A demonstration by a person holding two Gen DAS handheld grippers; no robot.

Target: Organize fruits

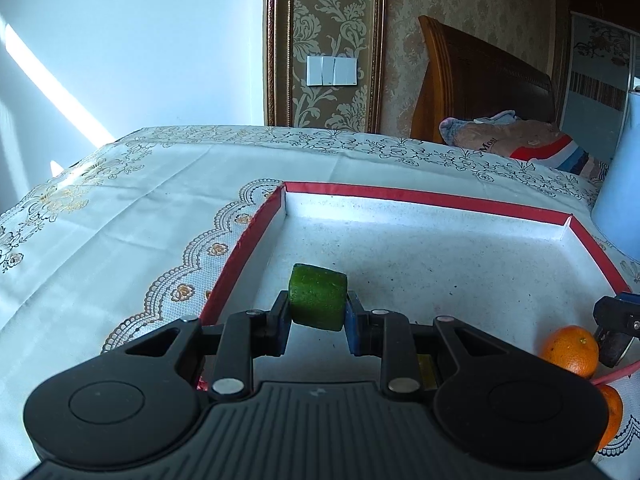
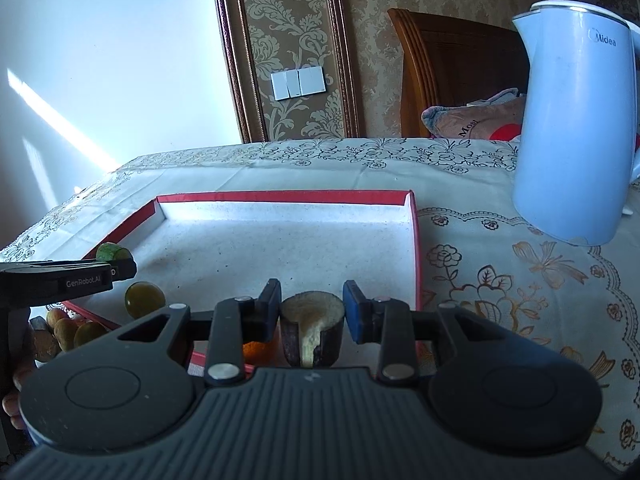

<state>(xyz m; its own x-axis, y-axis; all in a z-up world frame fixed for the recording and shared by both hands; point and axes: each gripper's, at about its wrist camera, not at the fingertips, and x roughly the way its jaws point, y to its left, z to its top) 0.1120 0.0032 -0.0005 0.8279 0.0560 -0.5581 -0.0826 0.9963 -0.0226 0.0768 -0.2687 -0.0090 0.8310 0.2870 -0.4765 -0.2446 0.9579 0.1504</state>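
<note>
My left gripper (image 1: 318, 316) is shut on a green cut fruit piece (image 1: 318, 298) and holds it over the near left part of a shallow red-rimmed tray (image 1: 420, 194) with a white floor. My right gripper (image 2: 312, 312) stands around a dark-skinned, pale-fleshed cut piece (image 2: 312, 326) at the tray's near edge (image 2: 414, 248); small gaps show between pads and piece. The left gripper with the green piece (image 2: 112, 252) also shows at the left of the right wrist view. An orange (image 1: 572, 350) lies by the right gripper's fingers (image 1: 616, 330).
A pale blue kettle (image 2: 576, 120) stands right of the tray on the patterned tablecloth (image 2: 500, 280). A green round fruit (image 2: 144, 300) and several small brownish fruits (image 2: 66, 330) lie at the tray's near left. A second orange (image 1: 612, 416) lies near the first. A chair back is behind the table.
</note>
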